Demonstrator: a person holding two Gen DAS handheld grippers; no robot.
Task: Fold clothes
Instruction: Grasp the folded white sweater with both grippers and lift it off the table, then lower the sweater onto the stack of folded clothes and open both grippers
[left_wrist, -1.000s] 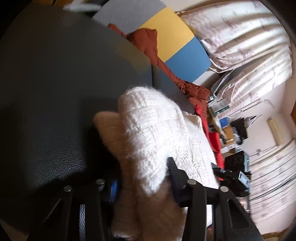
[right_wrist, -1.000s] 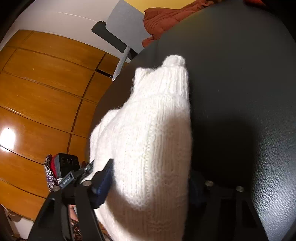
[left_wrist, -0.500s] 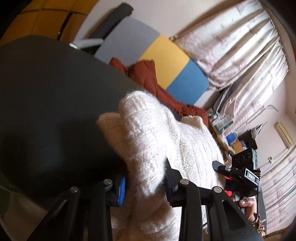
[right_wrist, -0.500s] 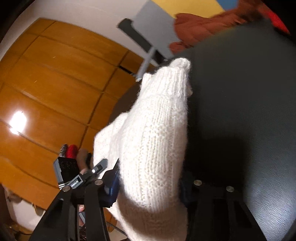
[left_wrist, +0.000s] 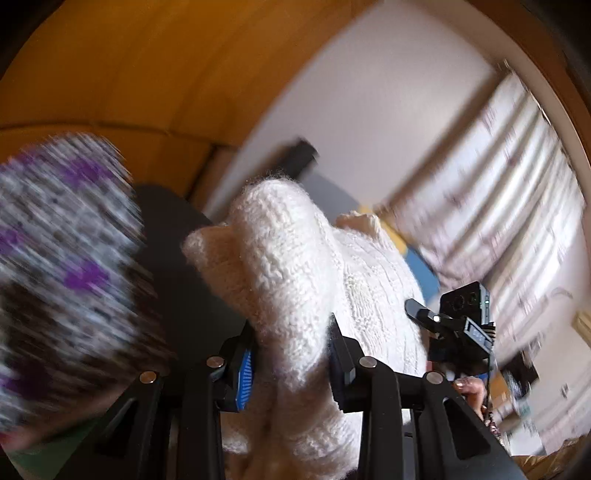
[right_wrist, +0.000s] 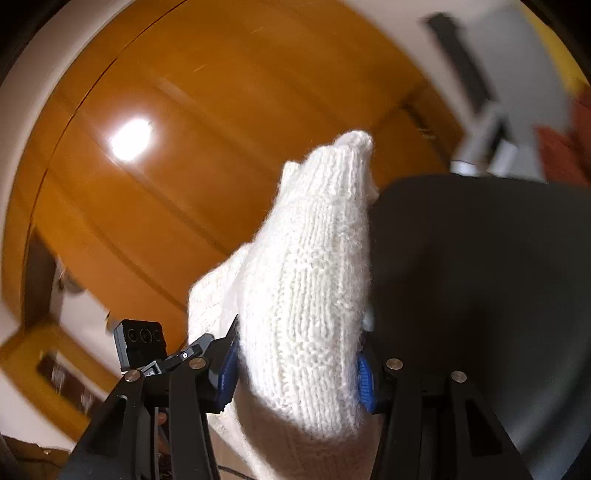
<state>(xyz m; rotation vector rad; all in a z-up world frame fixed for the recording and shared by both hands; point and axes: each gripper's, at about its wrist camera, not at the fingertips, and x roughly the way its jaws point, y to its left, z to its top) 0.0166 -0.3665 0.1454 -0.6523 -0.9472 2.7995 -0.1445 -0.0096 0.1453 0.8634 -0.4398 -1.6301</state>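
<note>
A white knit sweater (left_wrist: 288, 258) is lifted off the black table (left_wrist: 177, 266), bunched and standing up between the fingers in both views. My left gripper (left_wrist: 291, 356) is shut on one thick fold of it. In the right wrist view the sweater (right_wrist: 314, 277) rises as a tall fold with my right gripper (right_wrist: 295, 371) shut on it, blue pads pressed into the knit on both sides. The black table (right_wrist: 480, 280) lies below and to the right. Each view shows the other gripper's camera block beside the sweater. The sweater's lower part is hidden.
A blurred grey and purple patterned cloth (left_wrist: 62, 277), perhaps the person's clothing, fills the left. Orange wooden wall panels (right_wrist: 221, 147) stand behind the table. Pale curtains (left_wrist: 517, 184) hang at the right. A chair (right_wrist: 480, 122) with a rust-red garment (right_wrist: 561, 155) stands beyond the table.
Both grippers have risen fast with the sweater and tipped up, so wall and curtains replace much of the black table. The jaws closed tighter on the knit.
</note>
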